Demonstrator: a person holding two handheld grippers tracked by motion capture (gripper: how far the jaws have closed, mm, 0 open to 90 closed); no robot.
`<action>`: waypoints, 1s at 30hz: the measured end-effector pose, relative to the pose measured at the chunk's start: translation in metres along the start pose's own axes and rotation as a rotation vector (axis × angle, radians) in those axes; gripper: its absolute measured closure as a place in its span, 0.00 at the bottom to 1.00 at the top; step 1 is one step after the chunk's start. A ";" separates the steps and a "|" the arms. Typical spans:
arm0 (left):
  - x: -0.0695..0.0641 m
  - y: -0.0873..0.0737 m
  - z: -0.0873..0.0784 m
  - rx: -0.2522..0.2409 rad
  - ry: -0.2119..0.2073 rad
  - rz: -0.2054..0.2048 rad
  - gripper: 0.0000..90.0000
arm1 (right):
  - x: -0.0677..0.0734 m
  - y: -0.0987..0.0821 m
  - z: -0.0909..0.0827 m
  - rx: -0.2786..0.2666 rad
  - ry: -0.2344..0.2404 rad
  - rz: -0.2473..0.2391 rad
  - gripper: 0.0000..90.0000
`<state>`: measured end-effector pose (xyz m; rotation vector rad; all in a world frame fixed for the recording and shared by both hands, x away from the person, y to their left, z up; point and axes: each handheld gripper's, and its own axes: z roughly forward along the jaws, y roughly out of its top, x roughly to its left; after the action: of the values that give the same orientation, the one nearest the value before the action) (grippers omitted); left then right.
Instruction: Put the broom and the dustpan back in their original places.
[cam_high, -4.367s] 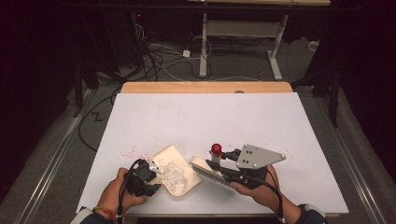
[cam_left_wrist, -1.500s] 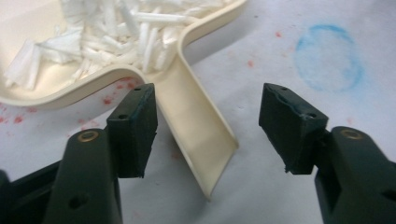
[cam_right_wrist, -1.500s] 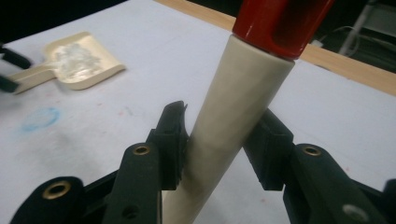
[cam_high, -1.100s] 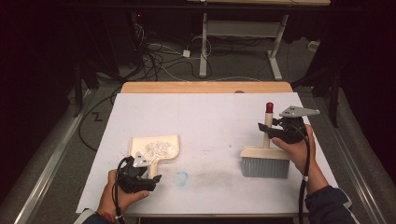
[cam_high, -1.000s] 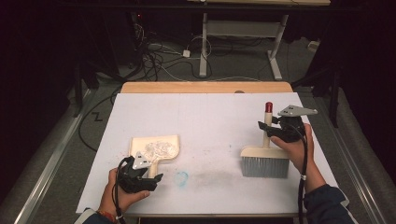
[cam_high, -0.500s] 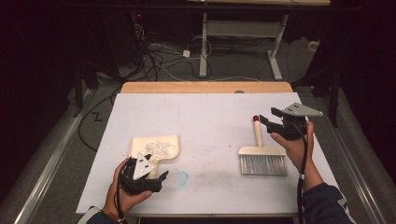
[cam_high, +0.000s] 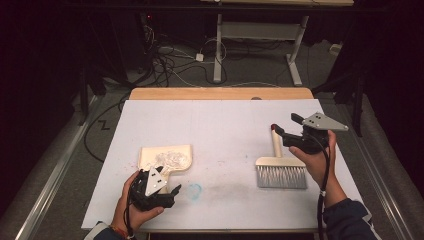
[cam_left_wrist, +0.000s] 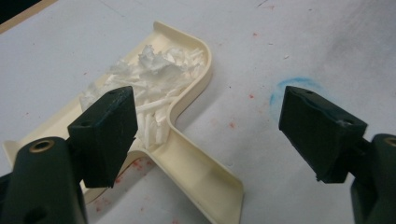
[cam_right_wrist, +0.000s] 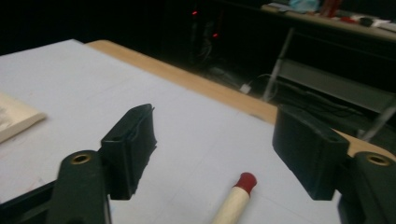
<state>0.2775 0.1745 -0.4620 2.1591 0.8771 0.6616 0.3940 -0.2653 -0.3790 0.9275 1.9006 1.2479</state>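
Now my left gripper (cam_high: 172, 191) had its jaws open over the dustpan (cam_left_wrist: 187, 116) handle; my right gripper's (cam_right_wrist: 215, 154) jaws had just been opening above the brush (cam_high: 280, 167), flat on the surface (cam_high: 210, 125)

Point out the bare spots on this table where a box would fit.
Biggest free patch: the far half of the white sheet, beyond the dustpan and brush. A smaller one lies between the two, near the blue mark. Crowded: the near left corner by the left gripper, and the right edge by the right gripper.
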 end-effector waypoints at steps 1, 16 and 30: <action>0.000 0.000 0.000 -0.007 0.010 0.010 0.21 | 0.002 0.000 -0.001 -0.007 -0.013 0.007 0.28; -0.004 0.001 -0.002 -0.025 0.022 0.020 0.19 | 0.021 0.006 -0.015 -0.039 -0.043 -0.035 0.24; -0.006 -0.001 0.001 -0.022 0.003 0.031 0.19 | 0.036 0.006 -0.042 -0.041 -0.016 -0.093 0.25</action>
<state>0.2742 0.1695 -0.4646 2.1566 0.8364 0.6873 0.3415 -0.2530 -0.3655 0.8159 1.8772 1.2160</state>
